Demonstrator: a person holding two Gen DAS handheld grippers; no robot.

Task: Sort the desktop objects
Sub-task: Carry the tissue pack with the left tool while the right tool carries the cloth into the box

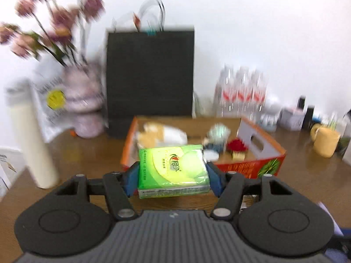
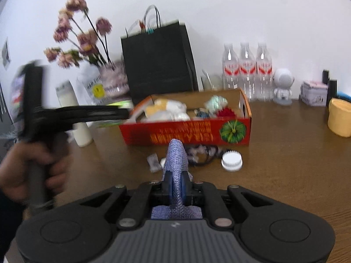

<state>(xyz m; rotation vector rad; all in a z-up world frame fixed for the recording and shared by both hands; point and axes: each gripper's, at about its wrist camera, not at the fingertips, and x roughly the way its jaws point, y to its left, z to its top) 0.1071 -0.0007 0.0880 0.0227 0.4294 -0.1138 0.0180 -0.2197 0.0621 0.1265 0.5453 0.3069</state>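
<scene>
Open top on the box, crowded far edge

The red cardboard box (image 2: 188, 129) is open from above, though small items already cover much of its floor. Near its front wall lie a white round cap (image 2: 231, 161), a dark cord (image 2: 206, 153) and a small wrapper (image 2: 153, 163). Bare wooden table (image 2: 285, 175) runs to the right. At the far side stand a black paper bag (image 2: 158, 61), three water bottles (image 2: 246, 70) and a flower vase (image 2: 114, 81); a white cylinder (image 2: 75, 118) blocks the left.

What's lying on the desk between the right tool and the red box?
Right wrist view: between the right tool, shut on a purple cloth, and the red box lie a white round brush, a dark tangled cord and a small wrapped packet.
</scene>
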